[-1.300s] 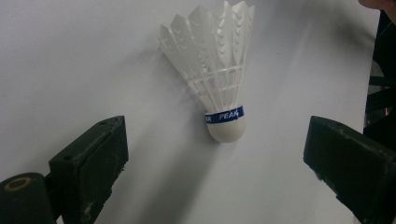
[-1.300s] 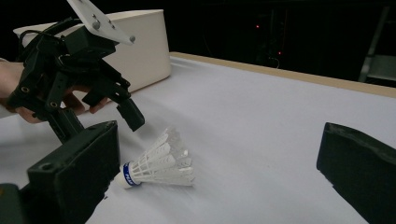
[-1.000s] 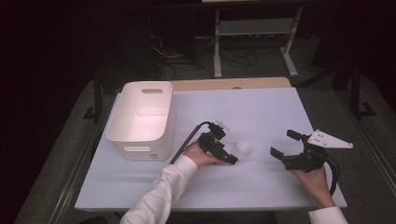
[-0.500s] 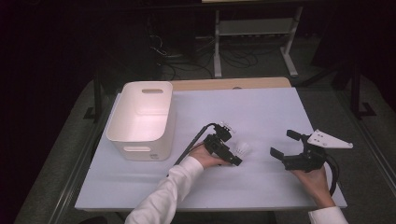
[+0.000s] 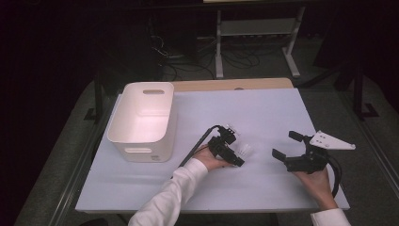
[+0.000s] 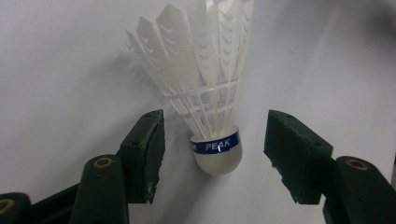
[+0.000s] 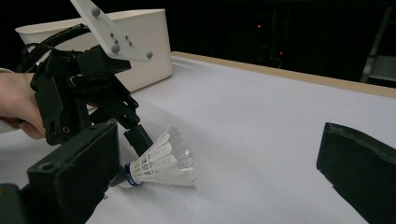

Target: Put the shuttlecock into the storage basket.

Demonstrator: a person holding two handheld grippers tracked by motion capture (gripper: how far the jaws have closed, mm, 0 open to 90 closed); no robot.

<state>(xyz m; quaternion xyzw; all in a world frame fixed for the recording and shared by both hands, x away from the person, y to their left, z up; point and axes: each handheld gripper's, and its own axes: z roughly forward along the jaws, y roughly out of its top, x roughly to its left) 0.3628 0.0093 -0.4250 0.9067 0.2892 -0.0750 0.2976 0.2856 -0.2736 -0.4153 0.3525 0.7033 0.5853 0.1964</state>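
Observation:
A white feather shuttlecock (image 6: pixel 205 88) with a blue band marked PEAK lies on the white table, cork toward my left gripper (image 6: pixel 222 158). That gripper is open, its jaws standing on either side of the cork with a gap on each side. In the high view the shuttlecock (image 5: pixel 245 150) lies mid-table just right of the left gripper (image 5: pixel 237 156). My right gripper (image 5: pixel 285 145) is open and holds nothing, well to the right of the shuttlecock and pointing left at it. The right gripper view shows the shuttlecock (image 7: pixel 161 164) on its side with the left gripper (image 7: pixel 133 140) over its cork.
A white plastic bin (image 5: pixel 141 117) stands at the table's left, behind the left hand; its wall (image 7: pixel 140 46) also appears in the right gripper view. The white tabletop (image 5: pixel 263 108) has a wooden far edge. Beyond it are dark floor, cables and a metal stand.
My left gripper has slid to the right along the table up to the shuttlecock, so its jaws now straddle the cork. The right gripper has stayed put.

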